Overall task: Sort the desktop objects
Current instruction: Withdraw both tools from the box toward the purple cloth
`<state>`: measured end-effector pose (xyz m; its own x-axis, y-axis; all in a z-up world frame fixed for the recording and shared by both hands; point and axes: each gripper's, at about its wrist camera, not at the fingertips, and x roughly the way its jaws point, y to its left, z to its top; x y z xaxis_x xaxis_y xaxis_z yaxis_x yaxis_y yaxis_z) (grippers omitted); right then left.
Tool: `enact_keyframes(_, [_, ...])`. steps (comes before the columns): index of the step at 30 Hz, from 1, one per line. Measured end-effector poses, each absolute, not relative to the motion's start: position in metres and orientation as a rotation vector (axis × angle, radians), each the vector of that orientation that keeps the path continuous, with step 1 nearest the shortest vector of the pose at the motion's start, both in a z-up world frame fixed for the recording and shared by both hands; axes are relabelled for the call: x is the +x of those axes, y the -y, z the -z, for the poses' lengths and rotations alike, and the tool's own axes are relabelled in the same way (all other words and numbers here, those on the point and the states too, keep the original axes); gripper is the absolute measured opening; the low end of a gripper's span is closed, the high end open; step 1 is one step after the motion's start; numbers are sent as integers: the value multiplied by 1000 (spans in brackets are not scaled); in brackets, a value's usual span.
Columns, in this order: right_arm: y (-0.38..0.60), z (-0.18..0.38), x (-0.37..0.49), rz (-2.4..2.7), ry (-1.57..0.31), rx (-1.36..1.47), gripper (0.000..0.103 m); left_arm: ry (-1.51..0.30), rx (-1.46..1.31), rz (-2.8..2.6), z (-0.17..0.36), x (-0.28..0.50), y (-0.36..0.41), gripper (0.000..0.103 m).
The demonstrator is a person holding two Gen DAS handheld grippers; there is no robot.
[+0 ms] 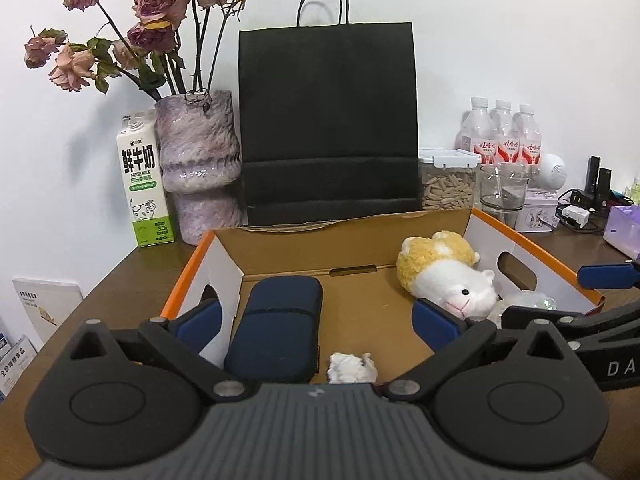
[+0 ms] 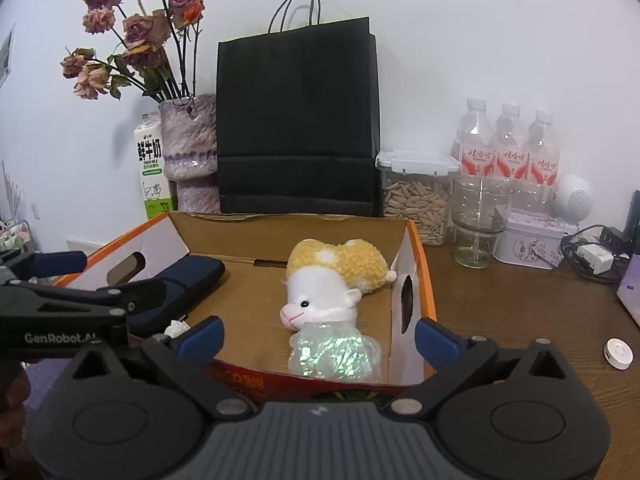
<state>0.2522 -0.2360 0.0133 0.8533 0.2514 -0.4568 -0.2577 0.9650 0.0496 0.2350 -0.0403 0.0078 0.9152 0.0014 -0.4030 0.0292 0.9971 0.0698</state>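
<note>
Two hand-held grippers face an open cardboard box (image 1: 352, 240) on a brown wooden desk (image 2: 500, 300), shown from the left wrist view and the right wrist view. Behind the box, against the white wall, stands a black paper bag (image 1: 328, 120); beside the bag, on the left behind the box, a mottled purple vase (image 1: 198, 168) with dried roses (image 1: 152, 4) and a white-and-green milk carton (image 1: 142, 184). Behind the box on the right are three water bottles (image 2: 508, 148), a clear lidded container of seeds (image 2: 416, 204), a glass cup (image 2: 480, 220) and a small patterned tin (image 2: 528, 244).

Inside the box, a navy zip case (image 1: 280, 324) lies along the left wall; a yellow-and-white plush alpaca (image 2: 332, 284) lies on its side toward the right wall; an iridescent crinkled plastic bundle (image 2: 332, 352) touches the alpaca's muzzle at the box's near edge; a small white fluffy item (image 1: 352, 366) rests on the box floor just beside the case's near end.

Left gripper (image 1: 316, 320): jaws spread wide over the box, the case lying on the floor between the blue pads, nothing clamped. Right gripper (image 2: 318, 334): jaws spread wide, straddling the box's right wall, the bundle lying free below. A small white round puck (image 2: 619, 354) sits on the desk well right of the box
</note>
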Motion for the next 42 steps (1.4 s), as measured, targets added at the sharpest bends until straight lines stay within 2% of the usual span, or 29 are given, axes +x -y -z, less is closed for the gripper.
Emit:
enact_keyframes(24, [227,-29,220,-279,-470,-51,103,-426,67,-28,-11,197,4,103])
enact_keyframes(42, [193,-9,185,-322,-558,-90,103,-474,66,45,3,167,-3,103])
